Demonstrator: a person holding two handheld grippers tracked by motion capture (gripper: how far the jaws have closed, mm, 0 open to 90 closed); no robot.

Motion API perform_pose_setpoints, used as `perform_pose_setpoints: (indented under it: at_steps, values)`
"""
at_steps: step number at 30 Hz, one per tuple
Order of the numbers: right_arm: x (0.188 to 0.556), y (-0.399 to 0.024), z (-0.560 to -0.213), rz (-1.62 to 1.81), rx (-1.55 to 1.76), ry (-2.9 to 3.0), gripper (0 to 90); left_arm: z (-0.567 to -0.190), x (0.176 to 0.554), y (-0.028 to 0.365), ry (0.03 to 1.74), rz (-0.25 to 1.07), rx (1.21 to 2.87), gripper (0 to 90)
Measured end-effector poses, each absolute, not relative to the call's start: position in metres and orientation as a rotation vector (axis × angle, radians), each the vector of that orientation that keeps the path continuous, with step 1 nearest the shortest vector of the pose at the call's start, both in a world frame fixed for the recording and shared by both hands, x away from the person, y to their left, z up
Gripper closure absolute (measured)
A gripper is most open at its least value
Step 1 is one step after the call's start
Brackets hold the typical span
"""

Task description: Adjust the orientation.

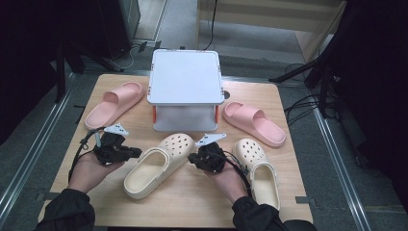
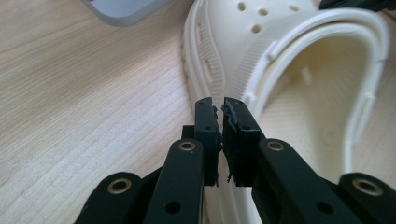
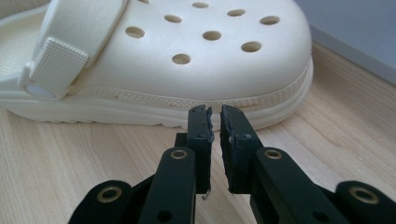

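1. Clog (image 1: 153, 168) at centre table, seen from my high view: the cream shoe lies on the wooden table (image 1: 192, 197), its long axis diagonal, perforated toe toward the white stand (image 1: 185, 77) at the back and open heel toward the near-left edge. I hold the left gripper (image 1: 137, 152) just beside its left flank and the right gripper (image 1: 191, 159) just beside its toe-side flank. A second cream clog (image 1: 260, 171) lies to the right; two pink slides (image 1: 115, 103) flank the stand. The stand's top and lower shelf are bare.

2. Left gripper view: my jaws are nearly pressed together, a thin slit between the pads, nothing pinched. Their tips sit over the clog's (image 2: 289, 70) ribbed sole edge beside the strap rivet; the foot well is hollow.

3. Right gripper view: my jaws likewise stand almost together, gripping nothing, pointed at the clog's (image 3: 187, 56) sidewall below the round vent holes. Strap folded forward over the upper.
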State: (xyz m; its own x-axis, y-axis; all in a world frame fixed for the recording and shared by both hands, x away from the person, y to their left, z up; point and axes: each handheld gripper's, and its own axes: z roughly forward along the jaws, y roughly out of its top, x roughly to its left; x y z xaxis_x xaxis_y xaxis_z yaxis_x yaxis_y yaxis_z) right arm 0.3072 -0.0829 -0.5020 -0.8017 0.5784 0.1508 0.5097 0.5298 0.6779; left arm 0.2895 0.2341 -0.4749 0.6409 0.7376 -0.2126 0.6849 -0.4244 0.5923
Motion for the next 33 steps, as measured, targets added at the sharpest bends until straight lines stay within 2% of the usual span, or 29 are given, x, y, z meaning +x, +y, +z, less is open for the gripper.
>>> perform_pose_setpoints:
  at_steps: [16,33]
  values:
    - [0.311,-0.074,-0.508,1.131,0.968,2.658,80.4,-0.492,0.288,0.219,1.101,0.045,2.28,84.8]
    - [0.324,-0.076,-0.509,1.127,1.032,2.587,80.4,-0.498,0.277,0.199,1.043,-0.083,2.253,84.9]
